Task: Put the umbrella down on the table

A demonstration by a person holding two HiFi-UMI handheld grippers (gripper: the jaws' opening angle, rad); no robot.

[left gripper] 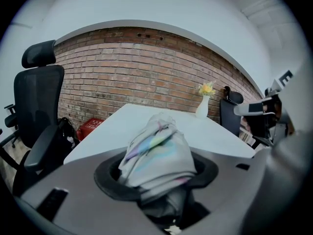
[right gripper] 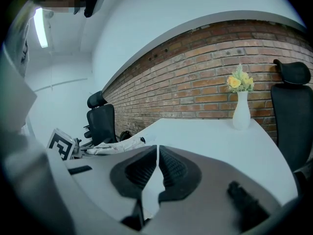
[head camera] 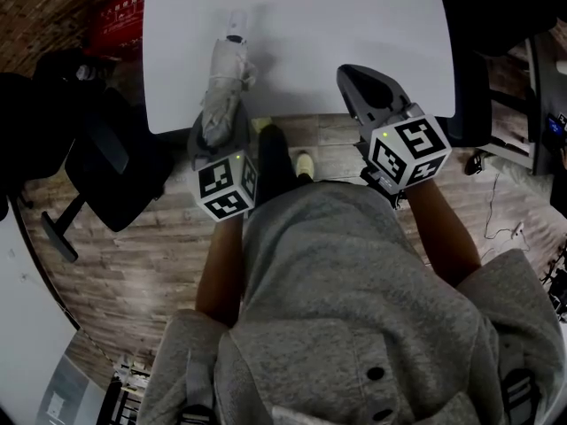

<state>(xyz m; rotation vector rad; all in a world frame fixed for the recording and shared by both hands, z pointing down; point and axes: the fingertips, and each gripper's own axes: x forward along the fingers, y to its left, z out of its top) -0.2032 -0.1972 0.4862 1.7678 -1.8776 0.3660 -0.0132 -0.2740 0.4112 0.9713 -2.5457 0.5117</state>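
as only gripper views show, vase (left gripper: 202, 106) beyond umbrella (left gripper: 156, 153)

The person's two bare forearms reach forward from grey sleeves, the left arm (head camera: 220, 264) nearly straight ahead and the right arm (head camera: 443, 228) angled a little outward. The left gripper (head camera: 215, 124) points forward and downward at the table's (head camera: 310, 25) near edge, towards its left corner. Its jaws stand fairly wide, clamped around the folded umbrella (head camera: 226, 69), which sticks out ahead of them. The right gripper (head camera: 359, 76) tilts down over the same edge further right, its jaws closed together with nothing between them.
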